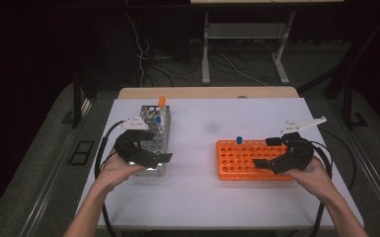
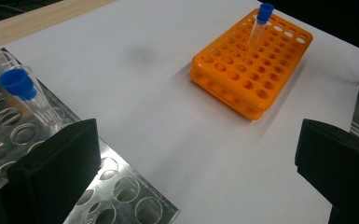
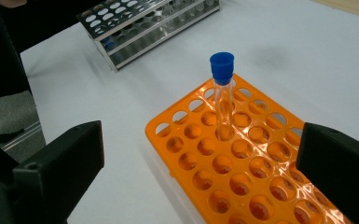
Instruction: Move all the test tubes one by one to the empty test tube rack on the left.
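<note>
We hold the right gripper [image 3: 200,172] open over the orange rack [image 3: 261,186]; its blue-capped tube [image 3: 223,93] stands ahead, between the fingers [image 3: 60,168]; the left gripper [image 2: 196,172] is open too.

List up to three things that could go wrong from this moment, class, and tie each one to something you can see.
1. The blue-capped tube stands alone and slightly tilted in the orange rack; the open right gripper hovering close by could knock it.
2. The left gripper, jaws wide, sits over the metal rack; closing carelessly might bump its blue-capped tube or the orange-capped tube.
3. Both racks lie loose on the table and may slide.
</note>
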A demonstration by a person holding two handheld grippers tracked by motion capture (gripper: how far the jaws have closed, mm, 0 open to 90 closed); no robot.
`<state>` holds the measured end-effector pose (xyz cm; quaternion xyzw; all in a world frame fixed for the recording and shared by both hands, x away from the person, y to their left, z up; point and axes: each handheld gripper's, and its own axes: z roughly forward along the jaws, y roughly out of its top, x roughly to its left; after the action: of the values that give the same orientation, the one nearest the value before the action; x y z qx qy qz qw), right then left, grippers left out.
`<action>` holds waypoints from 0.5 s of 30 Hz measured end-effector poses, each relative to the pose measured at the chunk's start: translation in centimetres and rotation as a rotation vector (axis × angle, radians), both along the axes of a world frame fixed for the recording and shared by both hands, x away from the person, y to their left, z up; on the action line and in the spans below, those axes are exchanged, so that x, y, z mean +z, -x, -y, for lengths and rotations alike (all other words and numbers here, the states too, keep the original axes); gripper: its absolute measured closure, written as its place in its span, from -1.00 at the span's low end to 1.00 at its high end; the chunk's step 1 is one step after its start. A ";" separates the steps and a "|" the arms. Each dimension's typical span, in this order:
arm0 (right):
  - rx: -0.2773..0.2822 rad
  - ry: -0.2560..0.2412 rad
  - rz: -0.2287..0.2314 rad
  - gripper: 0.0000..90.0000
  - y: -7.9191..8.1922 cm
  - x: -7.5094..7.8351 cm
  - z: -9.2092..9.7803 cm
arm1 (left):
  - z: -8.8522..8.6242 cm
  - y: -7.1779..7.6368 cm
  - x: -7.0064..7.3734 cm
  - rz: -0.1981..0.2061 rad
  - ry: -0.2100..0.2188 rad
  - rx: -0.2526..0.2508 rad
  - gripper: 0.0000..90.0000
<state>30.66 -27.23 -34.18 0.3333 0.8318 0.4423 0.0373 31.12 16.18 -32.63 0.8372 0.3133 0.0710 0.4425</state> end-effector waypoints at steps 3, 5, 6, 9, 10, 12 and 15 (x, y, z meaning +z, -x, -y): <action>0.005 0.007 -0.003 -0.99 -0.6 -0.2 -0.2 | 0.0 0.6 -0.3 0.001 0.005 -0.004 -1.00; 0.008 0.013 -0.006 -0.99 -1.0 -0.4 -0.3 | 0.0 0.9 -0.5 -0.001 0.002 -0.009 -1.00; 0.012 0.012 -0.008 -0.99 -1.2 -0.5 -0.4 | 0.0 1.0 -0.7 -0.002 0.004 -0.010 -1.00; 0.014 0.020 -0.016 -0.99 -1.8 -0.9 -0.8 | 0.1 1.2 -1.2 -0.009 0.011 -0.013 -1.00; 0.017 0.025 -0.017 -0.99 -2.0 -1.1 -1.0 | 0.1 1.3 -1.4 -0.011 0.011 -0.015 -1.00; 0.024 0.041 -0.018 -0.99 -2.3 -1.4 -1.3 | 0.1 1.4 -1.8 -0.016 0.009 -0.015 -1.00; 0.033 0.066 -0.022 -0.99 -2.8 -1.9 -1.8 | 0.1 1.5 -2.1 -0.019 0.007 -0.019 -1.00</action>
<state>33.46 -25.41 -36.11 0.3231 0.8516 0.4116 0.0316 29.59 16.06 -34.73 0.8392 0.3095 0.0577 0.4434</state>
